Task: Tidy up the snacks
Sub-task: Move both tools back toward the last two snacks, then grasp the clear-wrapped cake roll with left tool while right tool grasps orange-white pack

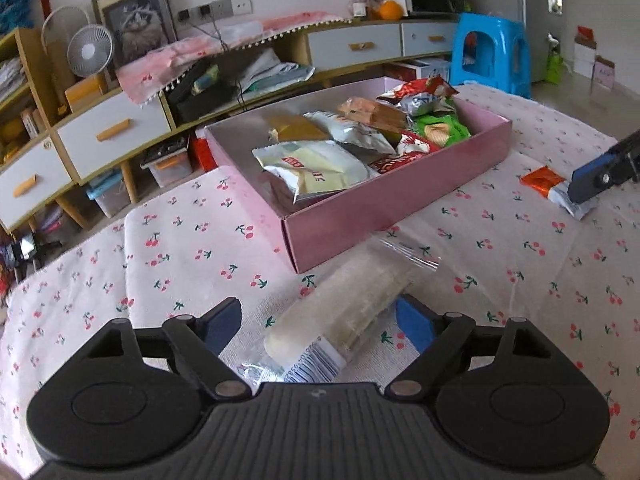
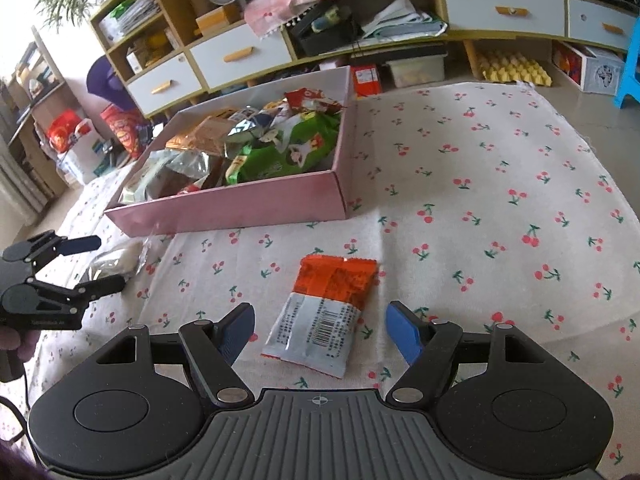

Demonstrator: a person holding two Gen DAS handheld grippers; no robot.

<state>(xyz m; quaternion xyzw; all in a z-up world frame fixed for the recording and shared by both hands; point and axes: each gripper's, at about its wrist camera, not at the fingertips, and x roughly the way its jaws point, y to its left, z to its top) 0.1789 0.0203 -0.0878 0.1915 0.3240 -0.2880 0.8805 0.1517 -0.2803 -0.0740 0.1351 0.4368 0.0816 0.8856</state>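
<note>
Your left gripper [image 1: 320,322] has its fingers apart w/ the clear-wrapped roll [image 1: 344,312] lying between them on the cherry-print cloth [image 1: 180,240], just in front of the pink box [image 1: 360,212]. The right-hand pad looks very near the roll, but I can't tell if it touches. Not clamped yet.

Your right gripper [image 2: 320,330] is also spread, w/ the orange-and-white packet [image 2: 324,308] flat on the cloth between the fingers, clear of both pads and well apart from the box.

Handling, as a guess: the roll looks soft and light, prob. a cake or bread item in thin slippery film. Squeeze hard and you'll dent it. Take it across the middle of the body, not the crinkly clear end near the box, which would just slide or tear. The packet is flat, light and foil-slick; lying flat it gives little to bite on, so pinch across its narrow width near the centre and expect it to flop.

Writing: both wrappers show a barcode at the near end; the fine print on the packet is too small to read. A cream bag in the box has red lettering, not legible. The box is already well filled w/ snacks, so drop spots are tight.
</note>
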